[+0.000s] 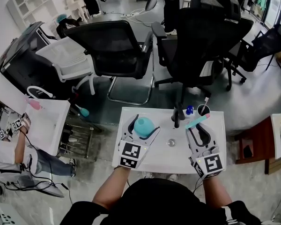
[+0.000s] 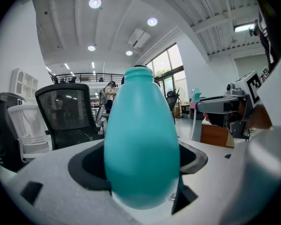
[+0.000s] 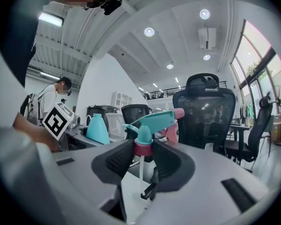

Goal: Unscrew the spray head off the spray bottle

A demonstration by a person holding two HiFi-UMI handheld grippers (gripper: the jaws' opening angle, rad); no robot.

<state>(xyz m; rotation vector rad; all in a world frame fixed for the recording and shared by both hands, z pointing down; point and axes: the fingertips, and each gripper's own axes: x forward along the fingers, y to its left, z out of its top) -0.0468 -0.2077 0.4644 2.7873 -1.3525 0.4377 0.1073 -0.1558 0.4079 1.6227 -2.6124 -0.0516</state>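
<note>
My left gripper [image 1: 144,130] is shut on the teal spray bottle [image 1: 144,126], which stands upright between its jaws; in the left gripper view the bottle [image 2: 141,144] fills the middle and its open neck [image 2: 139,69] has no head on it. My right gripper [image 1: 198,127] is shut on the spray head [image 1: 197,121], separate from the bottle and to its right. In the right gripper view the pads clamp the head's pink collar [image 3: 143,148]; the teal and pink trigger body [image 3: 155,121] rises above them and the dip tube [image 3: 141,168] hangs below. The bottle [image 3: 98,130] shows at the left there.
The small white table [image 1: 154,156] holds a dark upright stand [image 1: 177,116], a blue knob [image 1: 189,109], a cup with a straw [image 1: 203,109] and a small round fitting [image 1: 171,142]. Black office chairs [image 1: 196,36] stand beyond the far edge. A person [image 1: 23,149] sits at a desk on the left.
</note>
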